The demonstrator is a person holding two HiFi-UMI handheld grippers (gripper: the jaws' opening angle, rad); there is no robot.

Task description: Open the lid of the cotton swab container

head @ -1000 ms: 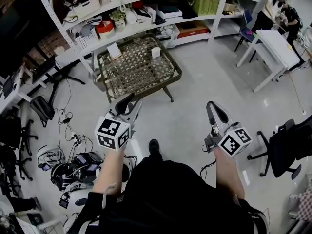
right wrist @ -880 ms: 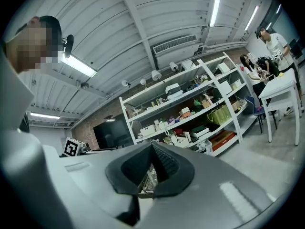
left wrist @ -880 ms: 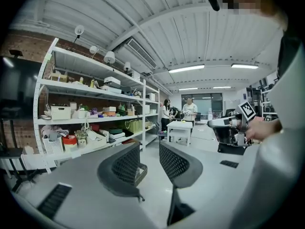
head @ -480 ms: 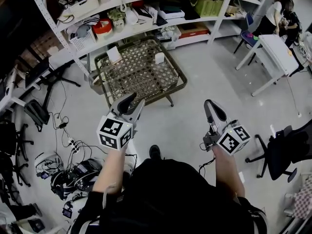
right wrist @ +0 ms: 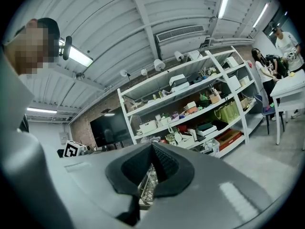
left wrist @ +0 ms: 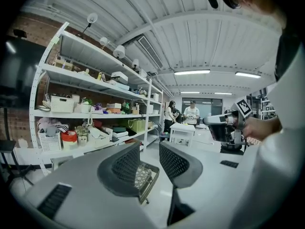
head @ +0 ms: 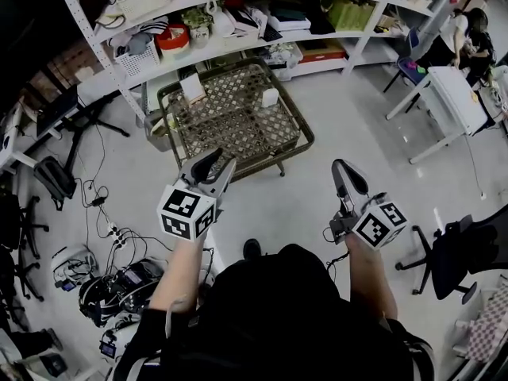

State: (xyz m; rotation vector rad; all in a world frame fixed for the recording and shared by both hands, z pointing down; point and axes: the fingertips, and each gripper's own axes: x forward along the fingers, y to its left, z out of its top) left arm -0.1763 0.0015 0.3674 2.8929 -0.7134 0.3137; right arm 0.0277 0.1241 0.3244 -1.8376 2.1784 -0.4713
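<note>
Here the left gripper (head: 221,162) stands slightly apart, empty; right gripper (head: 343,167) together; container's axis indiscernible.

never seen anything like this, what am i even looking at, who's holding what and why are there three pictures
There is no robot arm here. A person stands in a workroom with a hand-held two-jaw tool in each hand. The downward picture comes from a camera on the person's head: the left gripper shows on the left and the right gripper on the right. The other two pictures come from cameras riding on the grippers, each looking along its own jaws. The left gripper's jaws stand slightly apart with nothing between them. The right gripper's jaws are closed together, also empty. Ahead on the floor is a low woven table. On it are a small white box and a smaller white item, both too small to identify. Cluttered shelves stand behind the table.
</note>
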